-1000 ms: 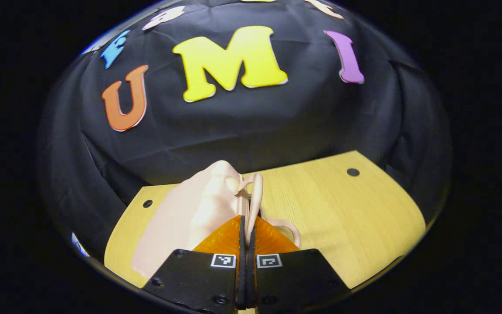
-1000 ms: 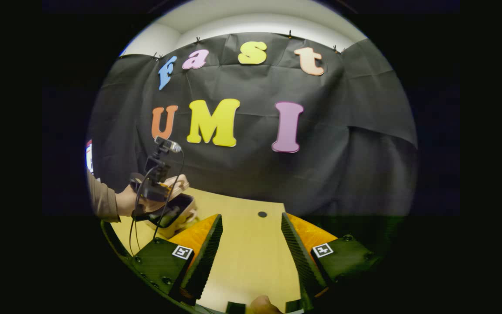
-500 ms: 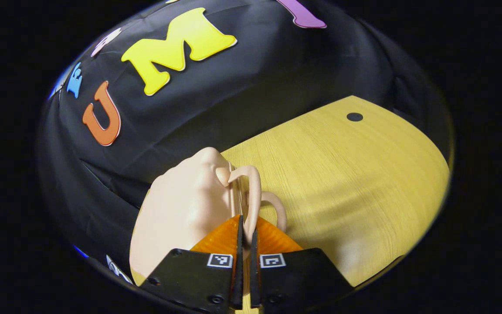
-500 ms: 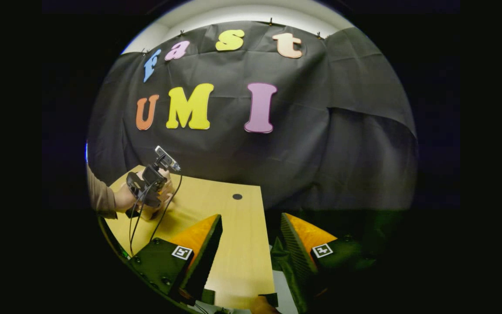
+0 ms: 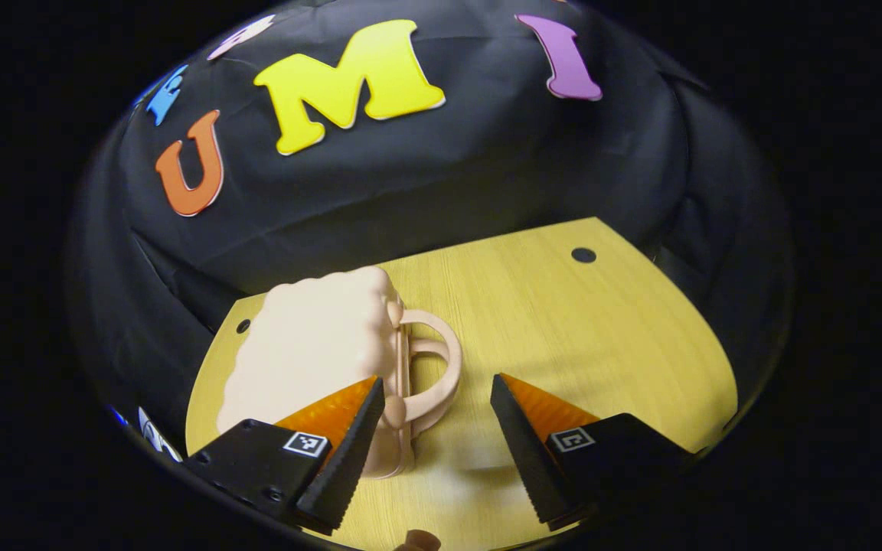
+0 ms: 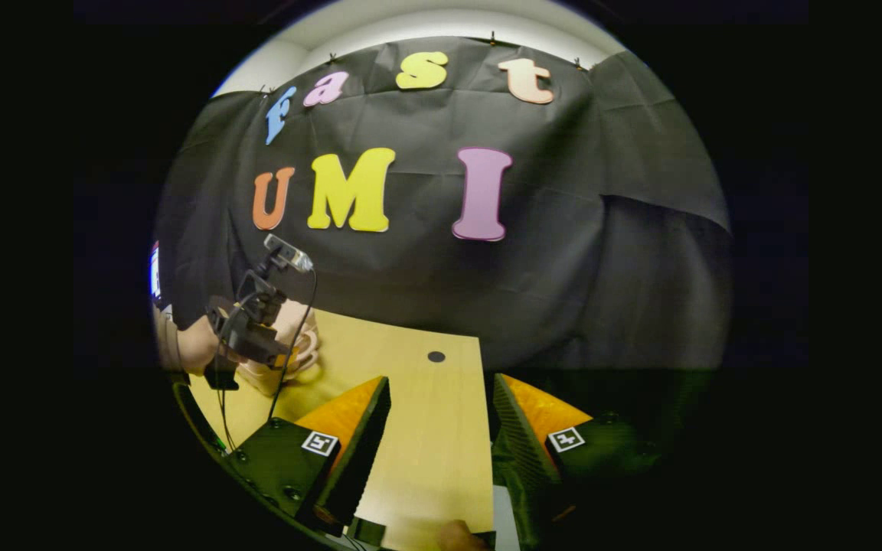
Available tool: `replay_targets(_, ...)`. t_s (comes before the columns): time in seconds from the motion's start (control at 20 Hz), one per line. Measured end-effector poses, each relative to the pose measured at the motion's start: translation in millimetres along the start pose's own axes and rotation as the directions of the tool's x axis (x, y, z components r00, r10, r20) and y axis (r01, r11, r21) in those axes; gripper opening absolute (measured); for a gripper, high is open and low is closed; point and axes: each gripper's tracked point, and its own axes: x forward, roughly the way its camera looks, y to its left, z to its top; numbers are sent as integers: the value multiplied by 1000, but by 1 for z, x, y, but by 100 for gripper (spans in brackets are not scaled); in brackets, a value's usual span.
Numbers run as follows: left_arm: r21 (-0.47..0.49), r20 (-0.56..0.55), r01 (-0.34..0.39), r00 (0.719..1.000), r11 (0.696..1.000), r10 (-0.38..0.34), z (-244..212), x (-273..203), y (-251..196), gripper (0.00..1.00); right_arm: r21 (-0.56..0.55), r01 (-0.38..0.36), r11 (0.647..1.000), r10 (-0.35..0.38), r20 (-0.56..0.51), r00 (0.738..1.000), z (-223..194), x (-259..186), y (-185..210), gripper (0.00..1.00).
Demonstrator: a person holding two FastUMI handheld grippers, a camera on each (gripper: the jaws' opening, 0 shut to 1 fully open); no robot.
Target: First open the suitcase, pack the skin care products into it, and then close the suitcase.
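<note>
While one closed suitcase [image 5: 311, 360] lies on table [image 5: 563, 329], left tongs [image 5: 433, 459] wide, right tongs [image 6: 441, 451] wide.

A pale pink closed suitcase [image 5: 311, 352], seemingly flat, lies on the wooden table [image 5: 609, 337]

A staged recording booth, not a lived-in room: black cloth [image 6: 548, 252] hung as a backdrop, clipped along its top edge under a pale wall [image 6: 441, 30], closing in behind and beside a bare wooden table [image 5: 579, 337] with small dark holes in its top. A person's hand [image 6: 192, 344] held a cabled gripper rig [image 6: 253, 321] with a small camera perched on top, which marked it as a data-collection set-up.
</note>
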Motion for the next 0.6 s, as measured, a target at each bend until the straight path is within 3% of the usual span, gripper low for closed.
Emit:
replay_targets(0.4,-126,243,-84,964,988,113,59,-136,96,98,-43,-117,992,121,86,989,72,22,108,81)
replay_targets(0.6,-204,344,-99,924,974,166,76,-192,139,98,-46,-156,987,160,105,982,98,21,157,80)
